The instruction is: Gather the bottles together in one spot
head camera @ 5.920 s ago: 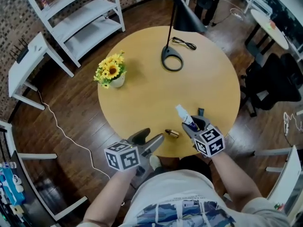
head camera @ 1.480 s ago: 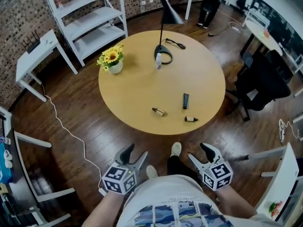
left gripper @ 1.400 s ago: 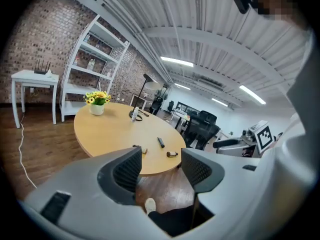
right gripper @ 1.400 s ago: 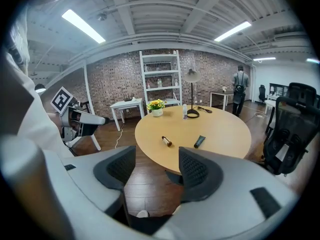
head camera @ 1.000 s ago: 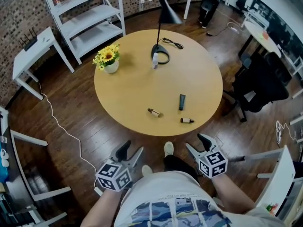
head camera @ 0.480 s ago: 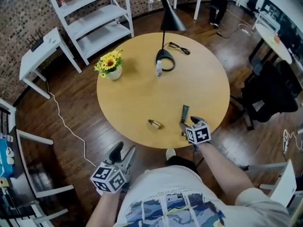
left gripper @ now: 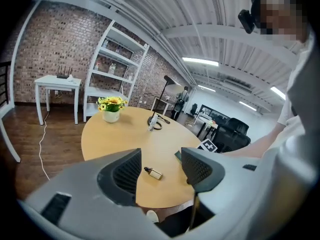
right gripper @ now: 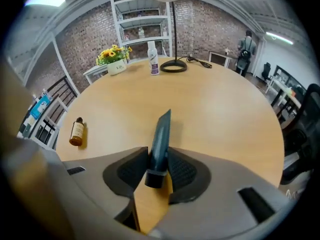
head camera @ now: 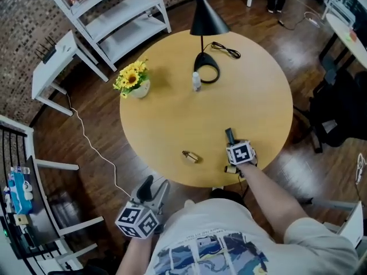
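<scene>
Round wooden table [head camera: 172, 125] on a dark plank floor, brick wall behind. Dark tube [right gripper: 161, 134] lies near the table's front right edge, its cap end clamped by the right gripper [right gripper: 158, 160], whose jaws have just been closing on it. One amber bottle [head camera: 230, 169] lies just beside that gripper, another [head camera: 190, 156] further left. White spray bottle [head camera: 196, 81] stands upright by the lamp base [head camera: 207, 73]. Left gripper [left gripper: 160, 160] is off the table, jaws apart, empty.

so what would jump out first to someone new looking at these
The round wooden table fills the head view, and at its near right edge the right gripper, whose jaws have just been closing, is clamped on a dark tube. A small amber bottle lies to its left, while a black lamp, a white bottle and potted sunflowers stand at the far side.
</scene>
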Demonstrator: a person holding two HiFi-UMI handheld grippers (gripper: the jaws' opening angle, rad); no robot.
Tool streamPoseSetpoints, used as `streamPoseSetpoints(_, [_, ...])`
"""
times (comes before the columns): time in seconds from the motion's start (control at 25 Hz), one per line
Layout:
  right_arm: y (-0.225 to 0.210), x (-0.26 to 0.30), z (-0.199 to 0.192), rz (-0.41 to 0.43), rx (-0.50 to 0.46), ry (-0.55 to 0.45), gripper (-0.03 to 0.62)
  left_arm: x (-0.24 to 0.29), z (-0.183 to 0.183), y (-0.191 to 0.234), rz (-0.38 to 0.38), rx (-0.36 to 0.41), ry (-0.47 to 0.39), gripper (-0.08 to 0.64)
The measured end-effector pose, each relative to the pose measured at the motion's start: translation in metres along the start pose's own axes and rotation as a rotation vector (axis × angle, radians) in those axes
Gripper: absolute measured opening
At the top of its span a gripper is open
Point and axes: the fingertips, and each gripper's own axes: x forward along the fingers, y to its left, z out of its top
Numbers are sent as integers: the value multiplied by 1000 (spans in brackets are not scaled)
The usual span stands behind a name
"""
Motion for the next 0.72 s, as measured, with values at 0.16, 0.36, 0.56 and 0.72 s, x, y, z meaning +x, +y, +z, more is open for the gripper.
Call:
streamPoseSetpoints(0.16, [-8,-10,8,55,-1,-56,129,35,15,-24,-59,11,39,229])
streamPoseSetpoints(0.36, [13,-78,51,195,-68,-299,129,97,35,-77,-183,56,97,229])
streamPoseSetpoints(0.56, [35,-163,96,231,-201,-567,129,174,60,-138,-292,26,142,279])
streamPoseSetpoints(0.72, [32,-194,110,174,-267,-696,129,222,63,-171,-302,18,193,302])
